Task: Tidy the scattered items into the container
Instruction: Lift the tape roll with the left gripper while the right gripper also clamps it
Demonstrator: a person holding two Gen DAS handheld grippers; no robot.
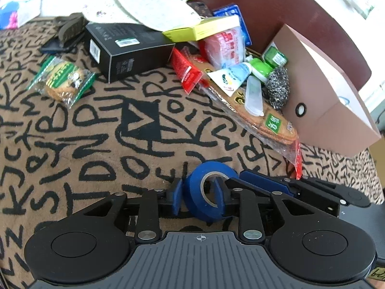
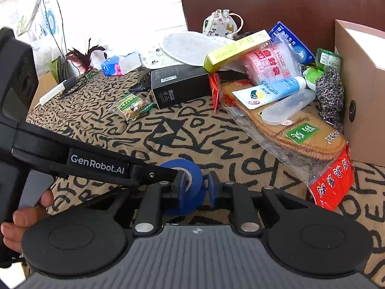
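Both grippers meet on the blue tape roll [image 1: 207,190] near the front of the patterned cloth [image 1: 96,144], left gripper [image 1: 198,198] and right gripper [image 2: 196,187] each clamping its ring wall, a likely handover toward the pink box [image 1: 324,96] far right.

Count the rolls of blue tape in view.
1. The tape roll sits on the patterned cloth, nearest the cameras, with both grippers at it. More could hide in the pile.

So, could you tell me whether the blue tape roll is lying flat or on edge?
On edge: the blue tape roll stands upright, its hole facing sideways.
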